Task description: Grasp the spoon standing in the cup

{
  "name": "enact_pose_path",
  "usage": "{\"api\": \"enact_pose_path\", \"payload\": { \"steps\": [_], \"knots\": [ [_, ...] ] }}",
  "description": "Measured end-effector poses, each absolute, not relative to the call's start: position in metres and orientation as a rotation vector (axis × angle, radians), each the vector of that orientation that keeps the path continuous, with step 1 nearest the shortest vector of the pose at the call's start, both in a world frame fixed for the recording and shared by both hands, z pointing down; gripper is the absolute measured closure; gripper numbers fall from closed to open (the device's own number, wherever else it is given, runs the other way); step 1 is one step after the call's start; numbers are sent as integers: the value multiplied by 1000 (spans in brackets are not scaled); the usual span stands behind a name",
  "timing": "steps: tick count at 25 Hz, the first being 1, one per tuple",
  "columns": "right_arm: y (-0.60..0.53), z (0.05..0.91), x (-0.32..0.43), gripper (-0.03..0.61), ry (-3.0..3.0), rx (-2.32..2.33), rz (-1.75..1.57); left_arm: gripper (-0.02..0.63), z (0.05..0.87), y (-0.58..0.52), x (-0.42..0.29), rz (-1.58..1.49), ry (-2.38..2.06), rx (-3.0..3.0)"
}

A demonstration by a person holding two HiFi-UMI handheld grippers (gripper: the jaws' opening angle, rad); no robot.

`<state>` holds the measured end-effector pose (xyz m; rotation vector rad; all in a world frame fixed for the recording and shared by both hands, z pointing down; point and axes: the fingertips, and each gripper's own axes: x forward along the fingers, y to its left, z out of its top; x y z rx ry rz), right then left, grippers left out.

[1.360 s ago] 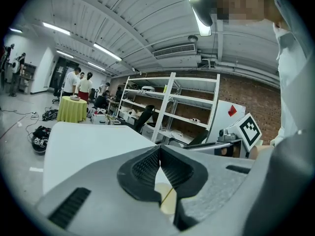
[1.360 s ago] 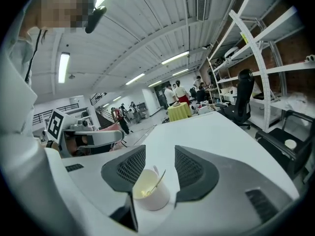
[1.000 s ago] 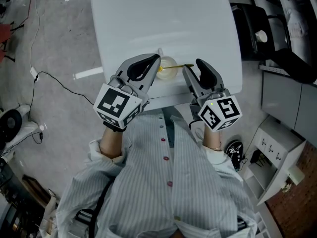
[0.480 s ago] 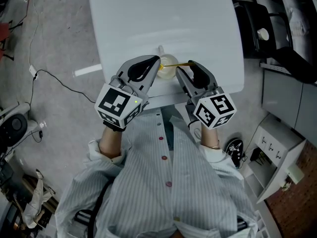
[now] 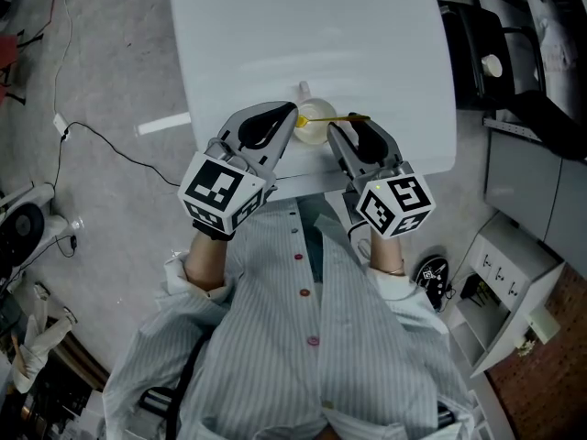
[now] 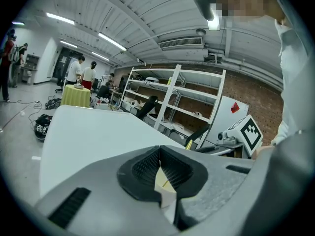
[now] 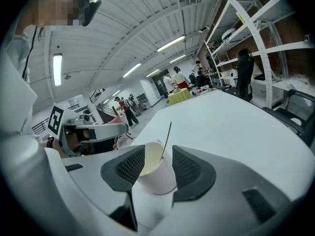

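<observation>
A white cup (image 5: 315, 128) stands near the front edge of the white table (image 5: 303, 26). A thin yellow-handled spoon (image 5: 341, 118) leans in it, handle to the right. My left gripper (image 5: 290, 115) sits at the cup's left side. In the left gripper view its jaws (image 6: 160, 152) are closed together, with the cup wall (image 6: 167, 199) wedged between them. My right gripper (image 5: 349, 127) is open. In its own view the cup (image 7: 157, 178) and the spoon handle (image 7: 166, 135) stand between the two pads (image 7: 187, 167), touching neither as far as I can see.
A grey floor with a black cable (image 5: 101, 149) lies to the left. A dark chair (image 5: 477, 58) and white cabinets (image 5: 514, 273) stand to the right. Metal shelving (image 6: 172, 97) and several people (image 7: 174, 77) are in the background.
My right gripper has moved left and forward, closing in round the cup and spoon. The left gripper has stayed at the cup.
</observation>
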<state>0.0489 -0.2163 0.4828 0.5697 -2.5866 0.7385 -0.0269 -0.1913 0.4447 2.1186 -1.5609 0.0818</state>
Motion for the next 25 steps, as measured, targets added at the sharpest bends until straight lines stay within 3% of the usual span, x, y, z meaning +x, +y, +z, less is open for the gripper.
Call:
{"api": "enact_pose_path", "payload": {
  "steps": [25],
  "knots": [
    [-218,476,40,552,-2585,618,598,604,446,-183,-38,82,-1556,2114]
  ]
}}
